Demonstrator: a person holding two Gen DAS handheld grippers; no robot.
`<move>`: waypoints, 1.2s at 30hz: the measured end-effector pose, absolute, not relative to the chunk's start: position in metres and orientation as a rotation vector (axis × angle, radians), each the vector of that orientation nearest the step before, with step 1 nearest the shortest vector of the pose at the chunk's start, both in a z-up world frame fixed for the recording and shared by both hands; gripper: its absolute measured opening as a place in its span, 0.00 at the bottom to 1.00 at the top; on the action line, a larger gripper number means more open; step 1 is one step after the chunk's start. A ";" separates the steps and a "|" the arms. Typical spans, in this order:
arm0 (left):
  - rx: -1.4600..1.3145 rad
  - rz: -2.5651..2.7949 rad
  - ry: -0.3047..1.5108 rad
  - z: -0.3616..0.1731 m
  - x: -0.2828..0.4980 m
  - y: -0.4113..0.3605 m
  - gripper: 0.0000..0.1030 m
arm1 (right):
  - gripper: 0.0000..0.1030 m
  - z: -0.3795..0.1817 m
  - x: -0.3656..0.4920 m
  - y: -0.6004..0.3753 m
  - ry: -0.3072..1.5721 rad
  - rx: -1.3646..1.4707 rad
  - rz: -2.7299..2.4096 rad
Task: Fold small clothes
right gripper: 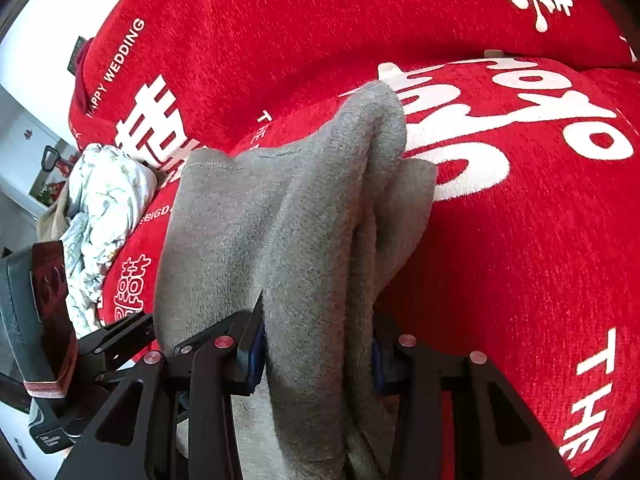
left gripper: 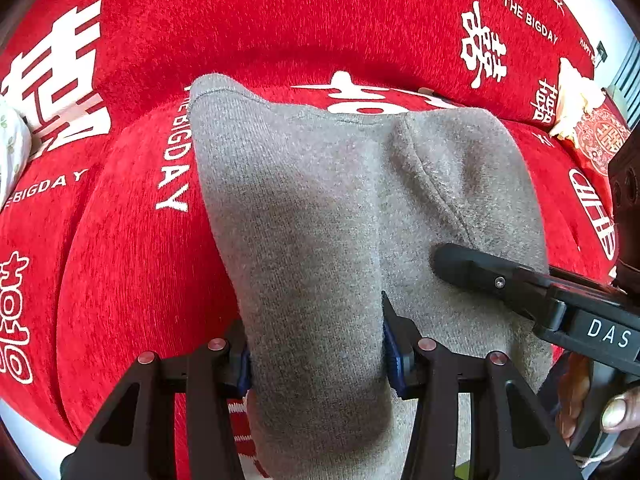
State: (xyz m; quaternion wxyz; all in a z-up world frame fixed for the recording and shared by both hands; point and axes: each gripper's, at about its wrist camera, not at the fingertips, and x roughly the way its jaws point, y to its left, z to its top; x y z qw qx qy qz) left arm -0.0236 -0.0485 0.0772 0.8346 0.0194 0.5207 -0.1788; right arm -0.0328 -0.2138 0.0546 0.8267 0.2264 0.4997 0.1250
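Note:
A grey knit garment (left gripper: 320,208) lies draped over a red sofa cover, and it also shows in the right wrist view (right gripper: 280,220). My left gripper (left gripper: 316,356) is shut on a thick fold of the garment near its close edge. My right gripper (right gripper: 318,352) is shut on a bunched fold of the same garment. The right gripper's finger (left gripper: 480,268) reaches in from the right in the left wrist view and rests on the cloth. The fingertips of both grippers are hidden by the fabric.
The red sofa cover (left gripper: 280,20) with white lettering fills both views. A white floral cloth (right gripper: 104,208) lies at the sofa's left end. A cream cloth and a red patterned cushion (left gripper: 580,120) sit at the far right. The left gripper's body (right gripper: 48,308) shows at the left.

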 end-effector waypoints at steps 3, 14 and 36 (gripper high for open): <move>0.054 -0.375 1.096 0.078 -0.027 -0.050 0.50 | 0.42 0.055 -0.034 -0.213 1.059 0.480 0.269; 0.067 -0.368 1.061 0.093 -0.034 -0.050 0.50 | 0.42 0.064 -0.040 -0.213 1.032 0.486 0.282; -0.008 -0.273 1.056 0.076 -0.037 -0.021 0.81 | 0.58 0.052 -0.048 -0.256 1.008 0.588 0.208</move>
